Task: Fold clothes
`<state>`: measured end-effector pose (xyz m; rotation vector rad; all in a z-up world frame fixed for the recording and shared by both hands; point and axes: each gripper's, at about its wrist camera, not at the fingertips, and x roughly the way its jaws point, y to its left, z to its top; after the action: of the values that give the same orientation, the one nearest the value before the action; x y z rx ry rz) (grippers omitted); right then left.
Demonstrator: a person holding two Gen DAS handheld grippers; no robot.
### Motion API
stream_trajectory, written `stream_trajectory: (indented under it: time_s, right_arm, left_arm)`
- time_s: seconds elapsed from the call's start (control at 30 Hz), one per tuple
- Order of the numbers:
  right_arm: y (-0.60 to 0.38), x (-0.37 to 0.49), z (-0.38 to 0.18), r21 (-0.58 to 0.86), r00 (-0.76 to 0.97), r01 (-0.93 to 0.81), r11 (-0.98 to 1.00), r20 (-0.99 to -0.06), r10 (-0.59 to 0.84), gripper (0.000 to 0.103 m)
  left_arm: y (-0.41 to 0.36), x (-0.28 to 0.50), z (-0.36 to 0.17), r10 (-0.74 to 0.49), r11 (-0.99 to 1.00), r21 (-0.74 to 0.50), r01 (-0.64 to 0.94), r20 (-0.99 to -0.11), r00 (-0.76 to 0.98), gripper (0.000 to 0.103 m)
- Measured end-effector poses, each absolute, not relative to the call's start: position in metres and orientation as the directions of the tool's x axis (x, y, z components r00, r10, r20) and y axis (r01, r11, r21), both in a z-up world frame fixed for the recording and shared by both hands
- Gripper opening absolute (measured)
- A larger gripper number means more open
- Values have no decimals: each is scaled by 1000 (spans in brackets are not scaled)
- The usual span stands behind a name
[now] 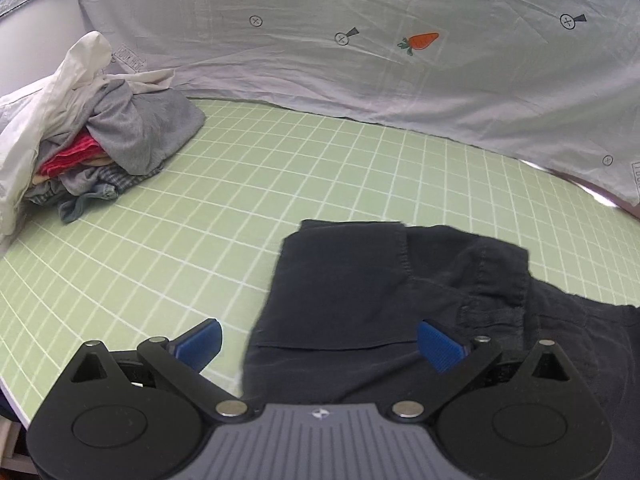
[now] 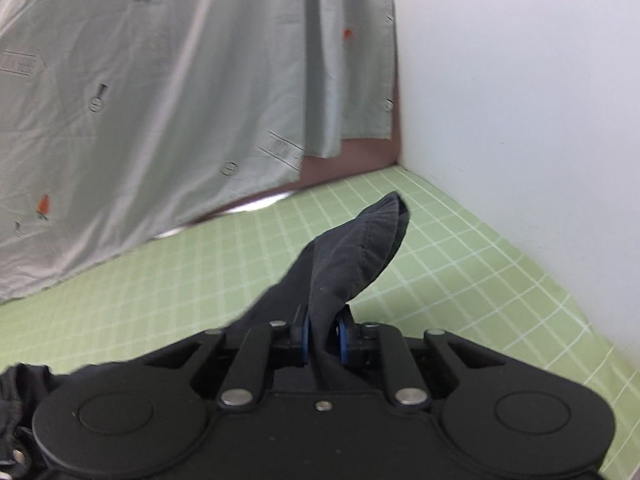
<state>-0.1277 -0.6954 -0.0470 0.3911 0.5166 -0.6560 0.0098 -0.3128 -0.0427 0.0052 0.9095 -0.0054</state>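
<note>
A dark navy garment (image 1: 384, 292) lies partly folded on the green grid mat (image 1: 224, 216), with a pocket and seams showing. My left gripper (image 1: 318, 346) hovers open over its near left edge, blue pads (image 1: 200, 342) wide apart and holding nothing. In the right wrist view my right gripper (image 2: 323, 338) is shut on a bunched end of the same dark garment (image 2: 352, 256), which rises in a peak above the mat (image 2: 460, 264). More dark cloth hangs at the lower left (image 2: 16, 392).
A pile of unfolded clothes (image 1: 92, 140), white, grey and red, sits at the mat's far left. A pale sheet with carrot prints (image 1: 360, 40) hangs behind the table. A white wall (image 2: 520, 100) borders the mat on the right.
</note>
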Motion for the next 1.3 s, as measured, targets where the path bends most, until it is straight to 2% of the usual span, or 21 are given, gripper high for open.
stream_trajectory:
  time_s: [0.17, 0.37, 0.7, 0.83, 0.93, 1.07, 1.17, 1.3]
  right_arm:
    - [-635, -101, -34, 195, 705, 636, 747, -539, -460, 14]
    - [-572, -76, -34, 225, 726, 604, 764, -551, -412, 14]
    - [-507, -40, -107, 225, 650, 626, 747, -680, -340, 15]
    - [-493, -34, -128, 169, 600, 636, 753, -722, -345, 16]
    - [-486, -30, -125, 130, 587, 633, 764, -724, -362, 22]
    - [-486, -39, -105, 190, 639, 601, 776, -697, -324, 40]
    - [-486, -52, -88, 247, 692, 589, 770, -646, -322, 42]
    - [-500, -64, -79, 252, 668, 668, 700, -617, -415, 44]
  left_arm:
    - [-279, 10, -44, -22, 999, 2, 38, -798, 603, 102]
    - [-247, 14, -46, -63, 995, -4, 99, -795, 604, 103]
    - [-200, 25, -57, -67, 987, 31, 155, -806, 588, 103]
    - [-188, 29, -62, -64, 987, 34, 159, -817, 573, 103]
    - [-185, 31, -63, -69, 986, 30, 162, -820, 568, 102]
    - [-187, 32, -65, -78, 985, 24, 173, -825, 559, 102]
    - [-192, 32, -68, -87, 982, 22, 189, -831, 549, 102]
    - [-198, 32, -71, -97, 977, 23, 212, -839, 536, 102]
